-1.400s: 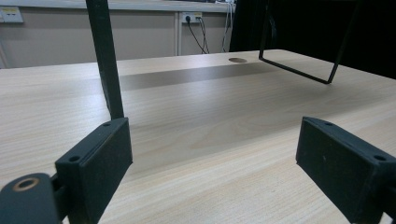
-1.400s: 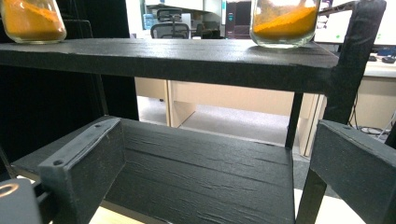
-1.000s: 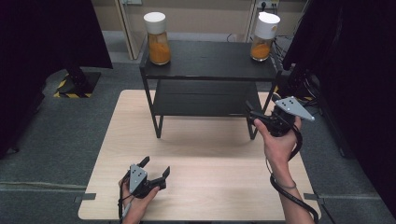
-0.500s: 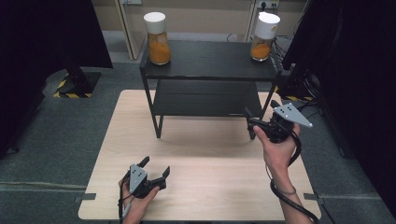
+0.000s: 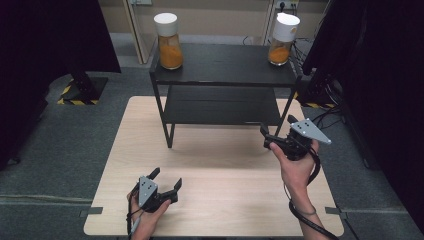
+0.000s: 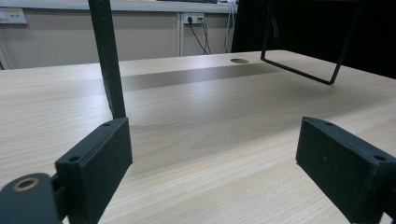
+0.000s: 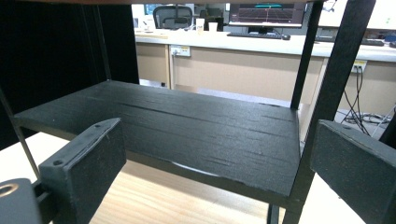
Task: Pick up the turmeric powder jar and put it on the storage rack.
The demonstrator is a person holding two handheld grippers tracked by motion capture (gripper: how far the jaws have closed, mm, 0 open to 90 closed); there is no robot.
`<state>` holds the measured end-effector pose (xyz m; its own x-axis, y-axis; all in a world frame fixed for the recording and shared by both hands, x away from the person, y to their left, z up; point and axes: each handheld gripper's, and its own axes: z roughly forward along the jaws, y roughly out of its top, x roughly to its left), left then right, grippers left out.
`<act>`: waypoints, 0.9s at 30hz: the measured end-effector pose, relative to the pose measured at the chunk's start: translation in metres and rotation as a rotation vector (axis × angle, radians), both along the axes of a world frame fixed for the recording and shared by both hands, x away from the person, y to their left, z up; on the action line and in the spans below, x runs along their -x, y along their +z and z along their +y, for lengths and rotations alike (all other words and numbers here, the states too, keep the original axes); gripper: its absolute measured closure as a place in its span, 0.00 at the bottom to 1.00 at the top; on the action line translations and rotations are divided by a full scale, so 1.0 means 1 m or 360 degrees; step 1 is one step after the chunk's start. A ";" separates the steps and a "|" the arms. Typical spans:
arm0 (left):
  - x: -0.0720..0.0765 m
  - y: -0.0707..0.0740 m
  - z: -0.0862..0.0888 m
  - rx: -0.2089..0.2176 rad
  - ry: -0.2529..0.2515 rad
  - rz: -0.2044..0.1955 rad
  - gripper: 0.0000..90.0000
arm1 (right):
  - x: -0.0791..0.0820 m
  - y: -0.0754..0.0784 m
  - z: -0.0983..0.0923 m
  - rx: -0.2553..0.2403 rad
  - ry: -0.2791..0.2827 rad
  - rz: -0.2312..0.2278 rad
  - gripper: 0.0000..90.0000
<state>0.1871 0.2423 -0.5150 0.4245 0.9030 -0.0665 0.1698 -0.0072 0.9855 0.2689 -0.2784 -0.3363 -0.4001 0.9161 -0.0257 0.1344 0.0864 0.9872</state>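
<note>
A black two-tier shelf [image 5: 222, 65] stands at the far side of the wooden table [image 5: 225, 190]. On its top tier are two jars of orange stuff with white lids, one at the left [image 5: 169, 42] and one at the right [image 5: 281, 41]. My right gripper [image 5: 264, 137] is held open just off the shelf's right front leg, pointing left. In the right gripper view its jaws [image 7: 215, 172] stand wide apart and face the lower tier [image 7: 187, 126]. Near the table's front left, my left gripper [image 5: 167, 178] rests low and open. Bare tabletop lies between its jaws [image 6: 210, 163].
Dark curtains hang at both sides of the table. Cables [image 5: 330, 115] lie on the floor at the right. A shelf leg [image 6: 109, 60] rises close ahead in the left gripper view, with a round hole [image 6: 239, 60] in the tabletop farther off.
The right gripper has drawn back a little toward the person and dropped lower beside the shelf's right front leg. The left gripper has stayed put.
</note>
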 end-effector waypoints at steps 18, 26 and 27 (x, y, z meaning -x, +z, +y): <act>0.000 0.000 0.000 -0.0008 0.0002 -0.0002 0.11 | 0.010 -0.018 -0.006 0.0030 0.0003 0.0053 0.04; 0.000 0.000 0.000 -0.0006 0.0005 -0.0002 0.11 | 0.016 -0.029 -0.009 0.0039 0.0007 0.0075 0.04; 0.001 0.000 0.000 -0.0006 0.0005 -0.0002 0.11 | 0.017 -0.030 -0.010 0.0036 0.0008 0.0080 0.04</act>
